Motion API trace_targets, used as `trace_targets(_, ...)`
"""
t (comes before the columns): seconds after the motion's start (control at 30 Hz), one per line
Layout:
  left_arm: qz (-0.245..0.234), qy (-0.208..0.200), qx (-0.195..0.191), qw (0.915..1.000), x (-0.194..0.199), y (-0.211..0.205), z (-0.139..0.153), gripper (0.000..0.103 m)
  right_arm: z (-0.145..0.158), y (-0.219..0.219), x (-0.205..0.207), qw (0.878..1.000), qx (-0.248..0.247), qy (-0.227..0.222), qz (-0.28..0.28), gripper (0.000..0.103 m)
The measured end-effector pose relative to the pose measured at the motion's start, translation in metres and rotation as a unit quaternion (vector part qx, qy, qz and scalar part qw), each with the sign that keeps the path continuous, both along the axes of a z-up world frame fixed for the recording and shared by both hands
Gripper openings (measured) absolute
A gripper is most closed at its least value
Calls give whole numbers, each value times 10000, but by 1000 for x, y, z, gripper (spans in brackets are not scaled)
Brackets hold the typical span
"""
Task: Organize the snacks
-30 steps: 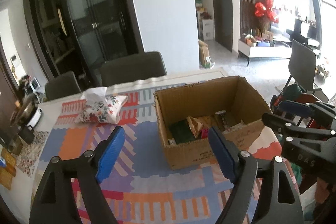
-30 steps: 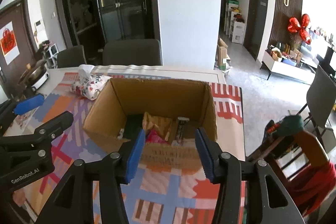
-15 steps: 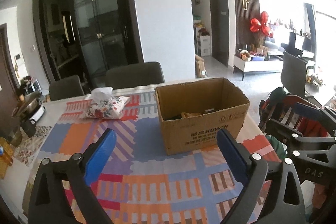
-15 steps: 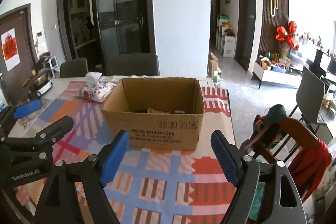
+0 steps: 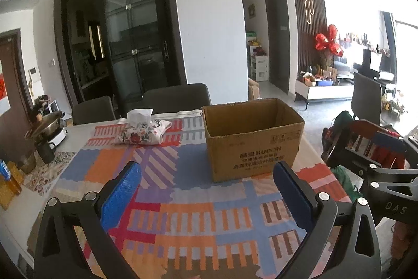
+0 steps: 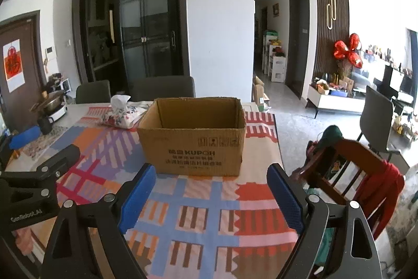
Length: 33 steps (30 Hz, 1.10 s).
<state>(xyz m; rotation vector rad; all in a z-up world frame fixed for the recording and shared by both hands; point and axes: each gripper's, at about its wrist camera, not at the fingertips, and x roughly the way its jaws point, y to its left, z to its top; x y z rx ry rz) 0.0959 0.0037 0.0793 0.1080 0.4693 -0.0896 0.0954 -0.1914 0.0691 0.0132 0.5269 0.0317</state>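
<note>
An open cardboard box (image 5: 252, 140) stands on the patterned tablecloth (image 5: 183, 200); it also shows in the right wrist view (image 6: 193, 141). Its contents are hidden below the rim from this low angle. My left gripper (image 5: 206, 190) is open and empty, held low over the cloth in front of the box. My right gripper (image 6: 210, 194) is open and empty, also in front of the box, to the right of the left one. The right gripper shows at the left wrist view's right edge (image 5: 386, 169), and the left gripper at the right wrist view's left edge (image 6: 34, 174).
A floral tissue pouch (image 5: 142, 131) lies left of the box, toward the back. A pot (image 5: 45, 126) and a dark mug (image 5: 47, 152) stand at the table's left end. Dark chairs (image 5: 177, 98) line the far side. A wooden chair with red cloth (image 6: 360, 174) stands right of the table.
Both grippers have pulled back and dropped low, away from above the box. The snacks inside, visible a second ago, are now hidden by the box wall. The right gripper's jaws have widened.
</note>
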Motion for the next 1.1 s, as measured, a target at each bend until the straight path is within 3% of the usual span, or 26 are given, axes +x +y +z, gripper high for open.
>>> trace_targets(1.1,-8,-214,8,9998,-24,-6,6,103,0,-2,-29,9997,-13,-237,-1,88)
